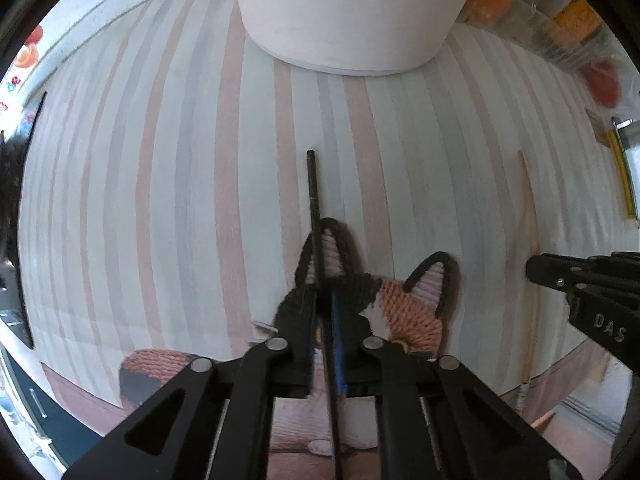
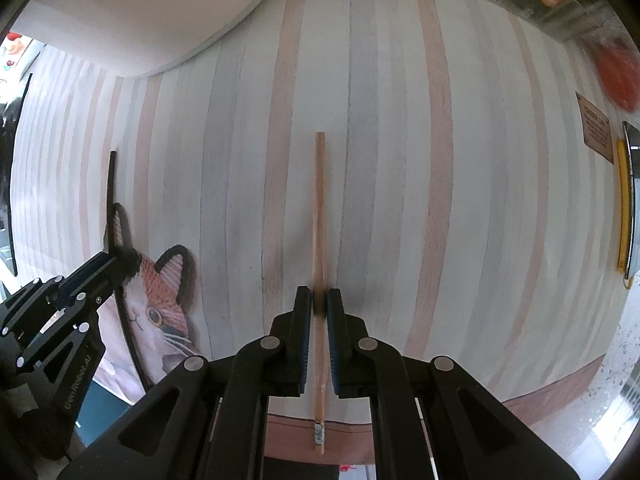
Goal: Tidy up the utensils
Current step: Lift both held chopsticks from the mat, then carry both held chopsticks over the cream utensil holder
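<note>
Striped pastel cloth [image 2: 400,160] covers the worktop, with a big white round container [image 1: 352,12] at the far side and a knitted cat-face mat [image 1: 404,304] near the front edge. Left tongs [image 1: 322,300] are clamped narrow on a black chopstick [image 1: 313,184] that runs forward over the cat mat's ear, tip pointing at the white container. Right tongs [image 2: 319,300] are clamped narrow on a wooden chopstick [image 2: 320,200], lying along the stripes well to the right of the black one, its patterned end [image 2: 318,434] sticking out behind the pads.
</note>
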The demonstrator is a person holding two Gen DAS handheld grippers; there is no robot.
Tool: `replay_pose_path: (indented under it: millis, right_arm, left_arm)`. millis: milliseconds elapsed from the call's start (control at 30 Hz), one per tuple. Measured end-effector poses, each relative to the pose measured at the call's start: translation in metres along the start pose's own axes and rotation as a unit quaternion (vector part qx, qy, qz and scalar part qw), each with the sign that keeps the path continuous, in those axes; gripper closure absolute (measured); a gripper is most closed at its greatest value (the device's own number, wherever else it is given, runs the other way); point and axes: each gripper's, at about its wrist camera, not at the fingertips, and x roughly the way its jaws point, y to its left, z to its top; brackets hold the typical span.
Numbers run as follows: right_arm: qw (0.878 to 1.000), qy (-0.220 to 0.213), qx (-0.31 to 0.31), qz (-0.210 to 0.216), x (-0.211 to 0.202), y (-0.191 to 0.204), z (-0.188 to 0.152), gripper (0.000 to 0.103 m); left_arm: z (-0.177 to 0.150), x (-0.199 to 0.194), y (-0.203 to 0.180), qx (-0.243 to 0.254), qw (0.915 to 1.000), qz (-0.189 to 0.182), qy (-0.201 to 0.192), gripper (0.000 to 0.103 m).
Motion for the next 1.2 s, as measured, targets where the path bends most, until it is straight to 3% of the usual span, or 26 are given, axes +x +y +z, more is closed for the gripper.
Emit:
replay_pose_path:
  millis: [133,333,667,967,1200]
  right_arm:
    - [1.000,-0.019,0.006,0.015,-0.001,-0.002,-0.003,0.096]
    - [0.997,-0.076,0.004,0.024,-0.015,0.002,-0.022,0.096]
    - [0.981,-0.185,-0.006,0.057,-0.084,0.007,-0.049,0.096]
    - [0.957,-0.274,0.002,0.094,-0.162,-0.011,-0.052,0.096]
    - [0.928,-0.351,-0.010,0.122,-0.234,0.000,-0.046,0.096]
  left_arm:
    - [-0.001,0.000,-0.002,0.002,1.0000,-0.007,-0.005,0.100]
    - [-0.015,-0.043,0.005,0.012,0.9983,-0.013,-0.056,0.100]
    - [-0.020,-0.114,0.026,-0.005,0.9895,-0.031,-0.142,0.100]
    - [-0.017,-0.182,0.048,-0.019,0.9727,-0.043,-0.227,0.100]
    - [-0.015,-0.253,0.062,-0.023,0.9511,-0.045,-0.305,0.101]
